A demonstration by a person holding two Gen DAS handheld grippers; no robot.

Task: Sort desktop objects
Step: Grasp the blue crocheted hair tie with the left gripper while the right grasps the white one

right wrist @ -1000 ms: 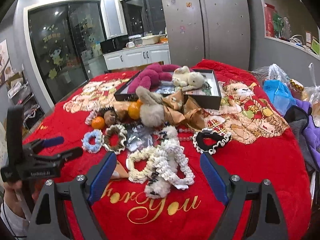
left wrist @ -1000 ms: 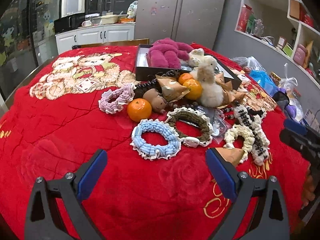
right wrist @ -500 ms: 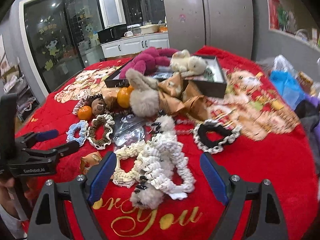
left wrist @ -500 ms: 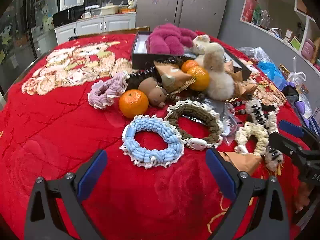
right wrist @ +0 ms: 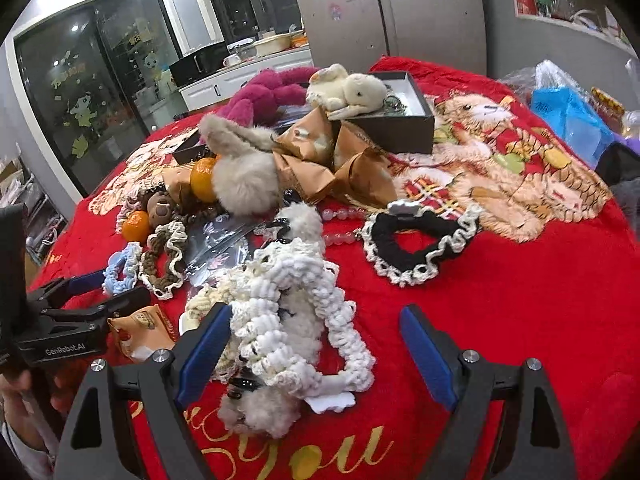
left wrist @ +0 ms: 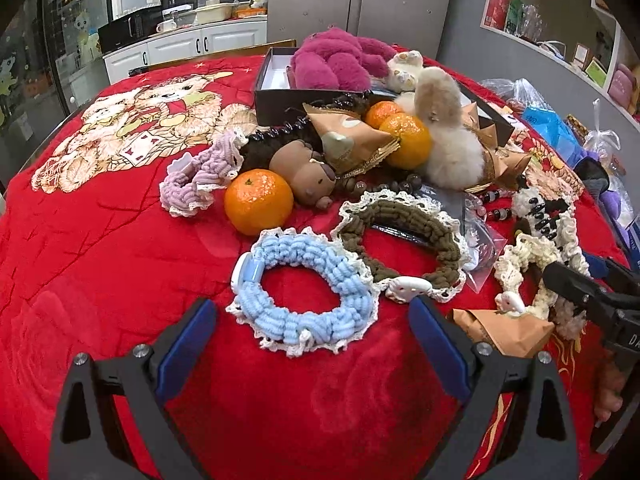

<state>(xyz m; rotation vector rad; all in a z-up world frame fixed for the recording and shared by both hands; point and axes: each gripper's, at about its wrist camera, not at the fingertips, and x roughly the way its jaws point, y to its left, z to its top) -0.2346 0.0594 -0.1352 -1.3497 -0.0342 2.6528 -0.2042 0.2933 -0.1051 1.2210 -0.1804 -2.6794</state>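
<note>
My left gripper (left wrist: 312,328) is open, its fingers on either side of the near edge of a light blue scrunchie (left wrist: 304,288) on the red cloth. A brown scrunchie (left wrist: 404,236), a pink scrunchie (left wrist: 200,180) and an orange (left wrist: 258,202) lie just beyond it. My right gripper (right wrist: 316,340) is open around the near part of a white crocheted scrunchie (right wrist: 296,316) heaped with a fluffy cream one. A black scrunchie (right wrist: 420,244) lies to the right of that heap. Each gripper shows at the edge of the other's view.
A black box (left wrist: 276,100) at the back holds a magenta plush (left wrist: 336,60) and a cream plush (right wrist: 352,90). Brown paper snack packets (right wrist: 352,168), a beige plush (left wrist: 448,136), more oranges, beads and a plastic sleeve crowd the middle. Bags (right wrist: 568,112) sit at the right edge.
Both grippers have moved forward and down toward the table. The blue scrunchie now lies between the left fingers and the white scrunchie heap between the right fingers. Jaws stayed open.
</note>
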